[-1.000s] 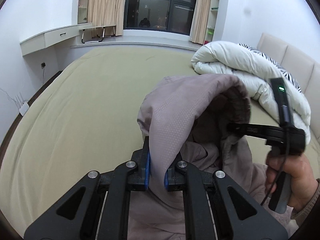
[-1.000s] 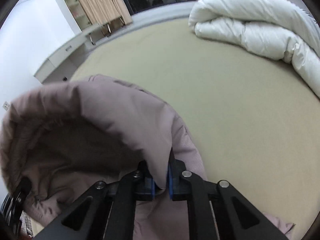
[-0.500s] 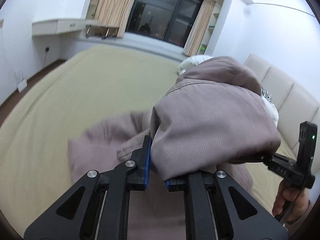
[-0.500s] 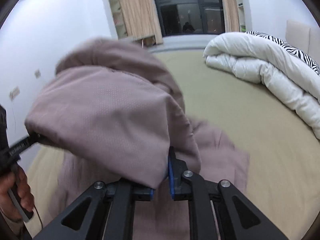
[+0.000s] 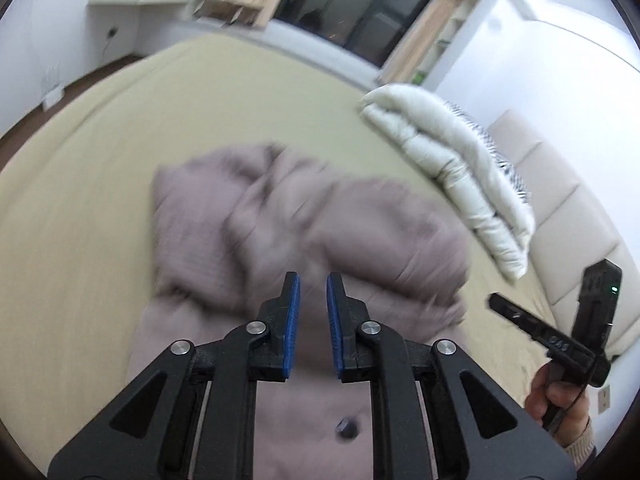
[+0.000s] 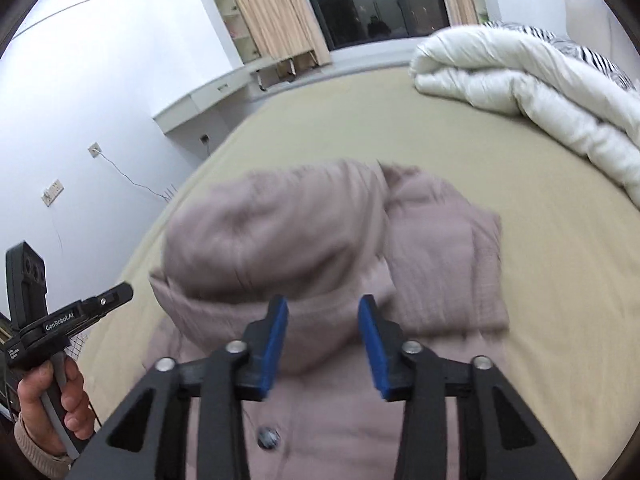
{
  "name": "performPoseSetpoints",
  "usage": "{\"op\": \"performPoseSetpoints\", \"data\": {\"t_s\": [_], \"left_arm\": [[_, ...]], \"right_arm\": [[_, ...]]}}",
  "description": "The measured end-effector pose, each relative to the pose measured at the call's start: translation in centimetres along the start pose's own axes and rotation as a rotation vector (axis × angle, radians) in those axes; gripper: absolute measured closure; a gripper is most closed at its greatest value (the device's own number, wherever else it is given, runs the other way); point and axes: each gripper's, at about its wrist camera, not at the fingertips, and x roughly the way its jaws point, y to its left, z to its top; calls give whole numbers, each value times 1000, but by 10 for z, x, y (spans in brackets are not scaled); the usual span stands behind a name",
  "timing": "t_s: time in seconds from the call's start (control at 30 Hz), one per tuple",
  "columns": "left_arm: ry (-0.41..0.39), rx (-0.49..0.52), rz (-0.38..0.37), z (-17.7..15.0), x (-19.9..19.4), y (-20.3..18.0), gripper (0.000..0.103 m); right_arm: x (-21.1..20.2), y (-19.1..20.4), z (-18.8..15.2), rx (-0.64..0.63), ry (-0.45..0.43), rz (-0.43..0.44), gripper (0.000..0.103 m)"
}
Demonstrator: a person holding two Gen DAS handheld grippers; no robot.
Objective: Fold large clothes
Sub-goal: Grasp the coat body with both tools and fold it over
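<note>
A mauve hooded jacket (image 5: 280, 232) lies on the beige bed (image 5: 100, 160), blurred, its hood and upper part folded down over its body. A dark button (image 5: 346, 428) shows on the near part. My left gripper (image 5: 313, 280) hovers just above the cloth, its blue pads a little apart with nothing between them. In the right wrist view the jacket (image 6: 280, 240) lies under my right gripper (image 6: 323, 304), whose jaws are opening, wide apart and empty. A hand (image 6: 60, 400) holds the left gripper at the left edge.
A rolled white duvet (image 5: 448, 152) with a zebra-striped side lies at the far right of the bed, against a padded headboard (image 5: 560, 200). A white wall desk (image 6: 192, 108) and a dark window (image 6: 380, 0) stand beyond the bed's far edge.
Both grippers have let go of the jacket's hood and their pads have parted. The lifted cloth has dropped forward onto the garment's body on the bed.
</note>
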Motion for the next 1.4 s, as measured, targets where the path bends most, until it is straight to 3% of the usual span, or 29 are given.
{"op": "performPoseSetpoints", "data": {"t_s": [0.07, 0.17, 0.27, 0.33, 0.4, 0.47, 0.6, 0.73, 0.9, 0.97, 1.0, 1.07, 1.1, 1.13, 1.2, 1.33, 1.4], "left_arm": [[-58, 88, -38, 21, 8, -29, 90], [-59, 177, -53, 41, 47, -57, 90], [49, 233, 19, 55, 110, -59, 90], [133, 229, 75, 49, 155, -53, 90], [206, 174, 95, 39, 190, -29, 90], [221, 155, 95, 34, 205, -16, 90], [224, 236, 155, 32, 228, -24, 90], [236, 205, 141, 32, 260, -10, 91], [270, 144, 81, 38, 258, -3, 90], [207, 137, 53, 45, 232, -11, 90], [165, 142, 57, 49, 211, -14, 90], [108, 122, 62, 59, 187, -12, 90], [101, 110, 65, 63, 182, -9, 90], [102, 108, 73, 71, 186, -7, 90], [99, 126, 118, 81, 193, -3, 90], [148, 170, 186, 95, 242, -1, 90], [177, 157, 190, 92, 266, 9, 90]], "right_arm": [[10, 10, 20, -27, -19, 26, 70], [39, 17, 39, -54, -8, 13, 73], [80, 16, 51, -43, 51, 10, 73], [114, 10, 46, -49, 105, -41, 73], [146, -4, 37, -1, 178, -54, 81], [168, -22, 28, 29, 198, -69, 103], [186, -39, 26, 74, 182, -41, 103], [195, -21, 16, -84, 136, -133, 103], [189, -30, 28, -31, 163, -73, 103], [173, -30, 41, 13, 174, -22, 85], [156, -27, 49, 26, 131, -12, 77], [131, -17, 62, 4, 9, -12, 24], [118, -9, 69, -19, -72, -31, 17], [115, -1, 77, -52, -111, -48, 16], [129, 11, 93, -99, -75, -57, 29], [180, 12, 114, -83, 53, -67, 75], [211, 1, 113, -21, 112, -83, 78]]}}
